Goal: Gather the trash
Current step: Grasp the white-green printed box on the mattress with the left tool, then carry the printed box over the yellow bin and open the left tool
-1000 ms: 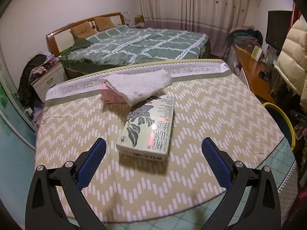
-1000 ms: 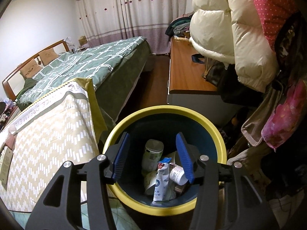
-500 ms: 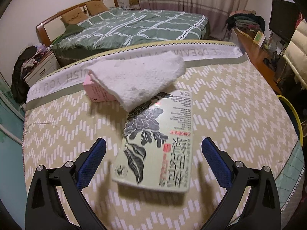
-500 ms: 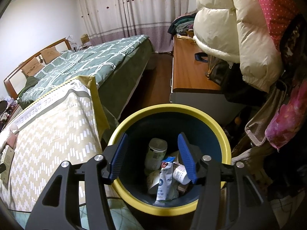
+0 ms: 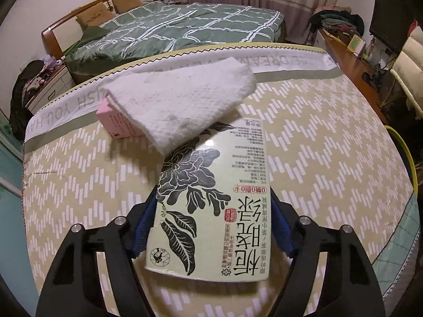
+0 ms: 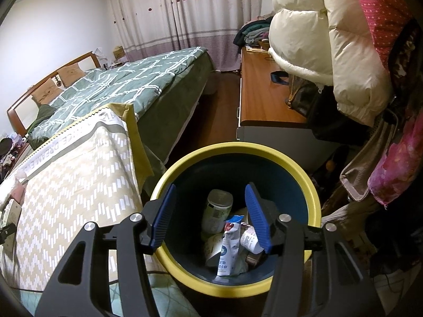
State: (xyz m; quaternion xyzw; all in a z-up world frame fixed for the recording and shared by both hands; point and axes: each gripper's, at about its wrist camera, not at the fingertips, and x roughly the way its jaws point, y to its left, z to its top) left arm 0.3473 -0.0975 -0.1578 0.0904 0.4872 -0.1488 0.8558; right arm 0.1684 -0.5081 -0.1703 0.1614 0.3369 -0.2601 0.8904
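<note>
Since the earlier frame the left gripper point(image 5: 211, 227) has dropped in over the pale green printed tea carton point(image 5: 211, 211), which looms much larger now. Its jaws are closing, blue pads against both long sides of the carton near its near end, so it looks gripped or nearly so. The carton lies flat in the middle of the beige chevron-patterned tablecloth point(image 5: 317, 145), its far end tucked under a folded white paper towel point(image 5: 179, 100). That towel also drapes over a small pink cardboard box point(image 5: 119, 121) toward the far left edge.

Step in hand, as I judge it: picking up the carton. Next move calls for a firm squeeze, then a lift and slide out from under the towel without dragging it, then a carry to the bin at the table's right edge.

The right gripper point(image 6: 211, 211) has not moved, hovering over the round yellow-rimmed dark blue trash bin point(image 6: 312, 185), jaws about half open and holding nothing.

Bin contents: a pale green plastic bottle point(image 6: 216, 211), a white and blue snack wrapper point(image 6: 227, 248), a small white cup point(image 6: 248, 240), more scraps beneath. Plenty of room left.
</note>
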